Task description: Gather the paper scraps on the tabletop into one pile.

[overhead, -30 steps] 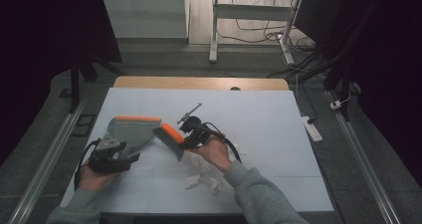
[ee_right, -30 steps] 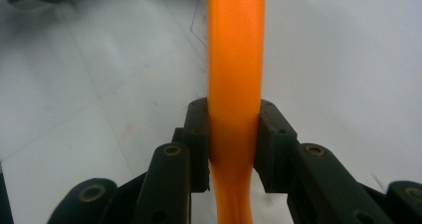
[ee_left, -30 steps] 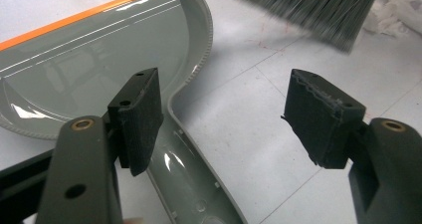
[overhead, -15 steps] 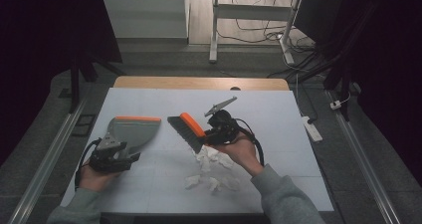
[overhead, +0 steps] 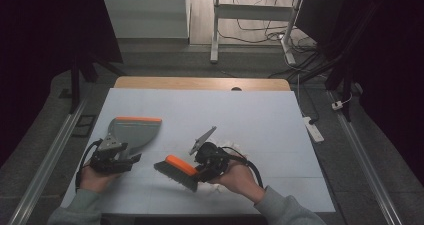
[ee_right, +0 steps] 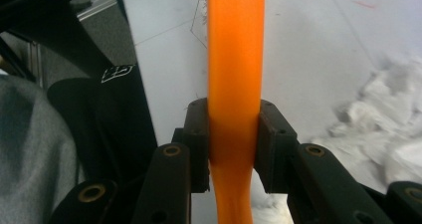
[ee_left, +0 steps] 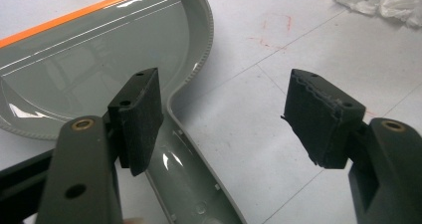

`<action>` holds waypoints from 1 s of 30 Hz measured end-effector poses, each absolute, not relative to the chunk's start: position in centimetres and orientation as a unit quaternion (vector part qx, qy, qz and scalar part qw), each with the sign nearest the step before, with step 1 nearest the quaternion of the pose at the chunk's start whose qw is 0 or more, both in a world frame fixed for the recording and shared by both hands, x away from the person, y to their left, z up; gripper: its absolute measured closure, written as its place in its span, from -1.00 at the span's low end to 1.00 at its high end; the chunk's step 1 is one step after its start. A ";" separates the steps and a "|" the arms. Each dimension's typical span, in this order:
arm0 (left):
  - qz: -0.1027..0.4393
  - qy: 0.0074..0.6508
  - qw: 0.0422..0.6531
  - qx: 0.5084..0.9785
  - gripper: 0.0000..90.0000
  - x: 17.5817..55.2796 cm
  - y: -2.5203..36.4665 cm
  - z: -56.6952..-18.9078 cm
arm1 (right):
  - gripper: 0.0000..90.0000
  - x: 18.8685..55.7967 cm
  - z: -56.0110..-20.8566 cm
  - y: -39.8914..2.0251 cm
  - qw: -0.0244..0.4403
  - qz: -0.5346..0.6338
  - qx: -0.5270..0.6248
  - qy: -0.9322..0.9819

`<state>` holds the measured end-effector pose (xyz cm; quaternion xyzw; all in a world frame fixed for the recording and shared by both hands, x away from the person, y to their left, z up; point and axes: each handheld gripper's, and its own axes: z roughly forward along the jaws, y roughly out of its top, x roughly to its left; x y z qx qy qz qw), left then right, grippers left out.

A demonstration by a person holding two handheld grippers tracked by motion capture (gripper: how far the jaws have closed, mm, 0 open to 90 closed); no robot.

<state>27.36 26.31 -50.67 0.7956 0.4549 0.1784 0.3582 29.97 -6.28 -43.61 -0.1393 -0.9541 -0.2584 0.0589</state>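
A grey dustpan (overhead: 135, 132) with an orange lip lies flat at the left of the white table top (overhead: 260, 115). My left gripper (overhead: 129, 156) rests at its handle. In the left gripper view the jaws (ee_left: 229, 114) stand open, the dustpan handle (ee_left: 194, 184) running beside the left pad (ee_left: 139, 119) and well clear of the right pad. My right gripper (overhead: 197, 172) is shut on the orange handle (ee_right: 234, 59) of a hand brush (overhead: 175, 169), bristles down near the front edge. Crumpled white paper (overhead: 234, 147) lies just behind and under the right hand.
The board's front edge runs close under both forearms. A wooden strip (overhead: 200, 83) borders the far side. Metal rails (overhead: 55, 150) flank the table, and a white power strip (overhead: 312, 127) lies on the floor to the right. More paper (ee_right: 383, 129) sits right of the brush.
The right hand carried the brush from beside the dustpan out to the right, then back toward the front edge, over the paper. The left hand and dustpan stayed still.
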 end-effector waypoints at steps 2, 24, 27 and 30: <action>0.178 0.454 0.358 0.796 -0.29 27.3 26.3 -50.7 | 0.57 29.7 -44.1 -5.9 0.069 -0.252 -0.129 -0.957; 0.178 0.456 0.358 0.796 -0.29 27.4 26.4 -50.7 | 0.57 34.6 -43.8 -9.9 -0.024 -0.254 -0.213 -0.943; 0.178 0.456 0.357 0.795 -0.29 27.4 26.4 -50.7 | 0.57 34.1 -42.0 -10.7 -0.032 -0.274 -0.201 -0.940; 0.178 0.456 0.357 0.796 -0.29 27.4 26.4 -50.7 | 0.57 33.4 -40.4 -11.7 -0.030 -0.281 -0.183 -0.942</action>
